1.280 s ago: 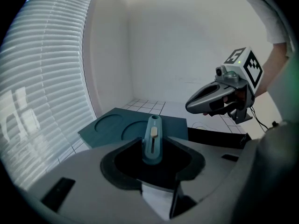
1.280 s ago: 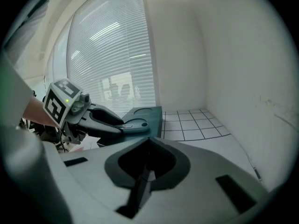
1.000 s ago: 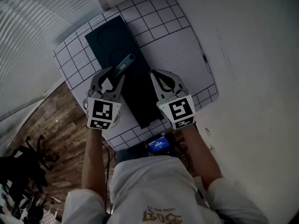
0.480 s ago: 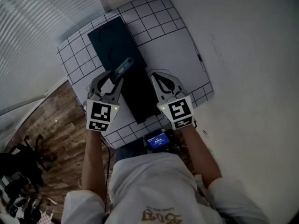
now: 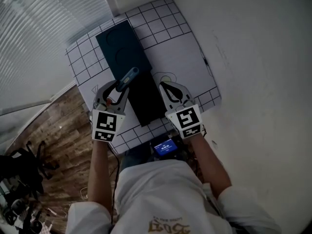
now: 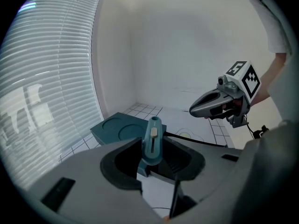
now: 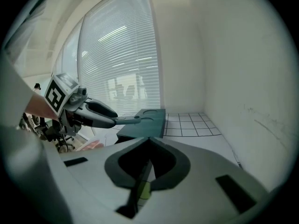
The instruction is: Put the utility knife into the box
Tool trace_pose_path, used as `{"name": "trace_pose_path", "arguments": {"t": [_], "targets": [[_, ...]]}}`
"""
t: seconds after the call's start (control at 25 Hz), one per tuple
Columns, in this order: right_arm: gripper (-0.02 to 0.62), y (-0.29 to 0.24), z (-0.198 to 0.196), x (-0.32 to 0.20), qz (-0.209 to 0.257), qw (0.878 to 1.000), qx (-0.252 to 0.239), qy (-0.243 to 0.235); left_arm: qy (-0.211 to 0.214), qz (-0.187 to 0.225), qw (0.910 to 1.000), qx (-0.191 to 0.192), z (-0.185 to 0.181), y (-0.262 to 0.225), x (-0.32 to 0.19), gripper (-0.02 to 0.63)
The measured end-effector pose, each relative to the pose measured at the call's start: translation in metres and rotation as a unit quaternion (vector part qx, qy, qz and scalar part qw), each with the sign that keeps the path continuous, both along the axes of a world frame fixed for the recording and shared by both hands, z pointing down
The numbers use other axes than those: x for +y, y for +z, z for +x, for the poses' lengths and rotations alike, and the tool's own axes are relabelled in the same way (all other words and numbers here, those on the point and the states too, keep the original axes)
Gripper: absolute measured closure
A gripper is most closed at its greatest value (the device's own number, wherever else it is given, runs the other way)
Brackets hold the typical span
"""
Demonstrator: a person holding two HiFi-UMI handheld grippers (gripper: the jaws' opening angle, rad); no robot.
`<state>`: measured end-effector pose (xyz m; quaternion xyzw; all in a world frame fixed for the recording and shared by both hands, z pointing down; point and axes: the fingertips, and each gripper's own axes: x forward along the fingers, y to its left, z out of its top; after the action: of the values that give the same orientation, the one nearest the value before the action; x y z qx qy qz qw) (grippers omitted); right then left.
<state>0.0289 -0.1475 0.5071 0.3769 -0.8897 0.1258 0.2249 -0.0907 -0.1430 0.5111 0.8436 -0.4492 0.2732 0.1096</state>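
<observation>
One utility knife [image 5: 127, 77], one box [image 5: 124, 50]

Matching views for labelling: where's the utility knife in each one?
Head view: utility knife left of centre, in the left gripper, overlapping the dark box.
Left gripper view: utility knife at centre, upright between its jaws.
Right gripper view: utility knife left of centre, poking from the left gripper.
Shared landmark: the dark box.
</observation>
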Motion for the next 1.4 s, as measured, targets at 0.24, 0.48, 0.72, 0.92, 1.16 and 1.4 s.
{"name": "trace_pose_path", "arguments": {"t": [0.24, 0.48, 0.72, 0.92, 1.16, 1.4], "targets": [[0.588, 0.002, 0.009, 0.017, -0.006, 1.000, 0.001, 0.002, -0.004, -0.004, 1.0000, 0.005, 0.008, -0.002, 0.020, 0.459], [0.588, 0.011, 0.018, 0.028, -0.013, 1.000, 0.000, 0.005, -0.001, -0.015, 0.9999, 0.004, 0.018, 0.010, 0.035, 0.459], [0.588, 0.016, 0.022, 0.033, -0.019, 1.000, 0.000, 0.006, 0.007, -0.022, 0.9997, 0.005, 0.028, 0.014, 0.040, 0.459], [0.588, 0.022, 0.022, 0.032, -0.024, 1.000, -0.001, 0.006, 0.013, -0.033, 0.9994, 0.002, 0.034, 0.026, 0.042, 0.459], [0.588, 0.034, 0.021, 0.034, -0.039, 0.999, -0.004, 0.002, 0.015, -0.053, 0.9985, 0.001, 0.035, 0.041, 0.044, 0.459], [0.588, 0.044, 0.017, 0.037, -0.050, 0.999, -0.007, -0.001, 0.034, -0.070, 0.9969, -0.015, 0.042, 0.061, 0.049, 0.459]]}}
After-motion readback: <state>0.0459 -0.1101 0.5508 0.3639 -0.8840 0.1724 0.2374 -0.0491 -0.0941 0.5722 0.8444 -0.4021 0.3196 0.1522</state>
